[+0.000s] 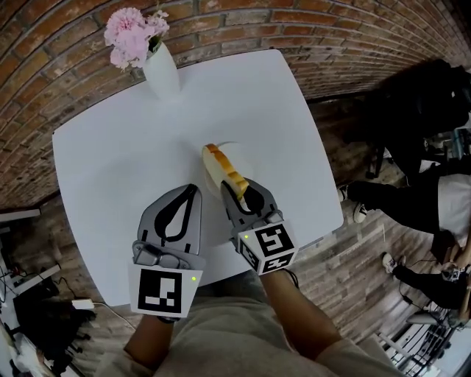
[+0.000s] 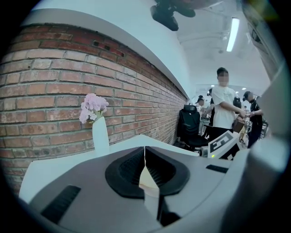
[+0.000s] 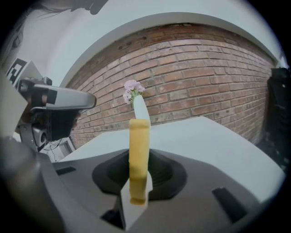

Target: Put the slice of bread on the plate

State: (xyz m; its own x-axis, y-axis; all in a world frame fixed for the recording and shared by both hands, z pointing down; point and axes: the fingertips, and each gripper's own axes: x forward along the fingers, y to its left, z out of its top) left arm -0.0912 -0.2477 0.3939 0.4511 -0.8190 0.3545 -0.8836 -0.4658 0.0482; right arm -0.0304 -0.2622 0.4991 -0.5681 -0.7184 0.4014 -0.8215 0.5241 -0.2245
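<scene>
A slice of bread [image 1: 223,171] with a golden crust stands on edge between the jaws of my right gripper [image 1: 237,188], which is shut on it. In the right gripper view the bread slice [image 3: 138,150] rises upright from the right gripper [image 3: 137,184]. The slice hangs just over a white plate [image 1: 246,158] that barely shows against the white table [image 1: 110,162]. My left gripper [image 1: 193,189] lies to the left of the bread, over the table, shut and empty. In its own view the left gripper [image 2: 145,157] has its tips touching.
A white vase with pink flowers [image 1: 156,62] stands at the table's far left corner, against a brick wall [image 1: 243,22]. The vase [image 2: 100,136] also shows ahead of the left gripper. People and a black chair [image 2: 188,125] are off to the right, beyond the table's edge.
</scene>
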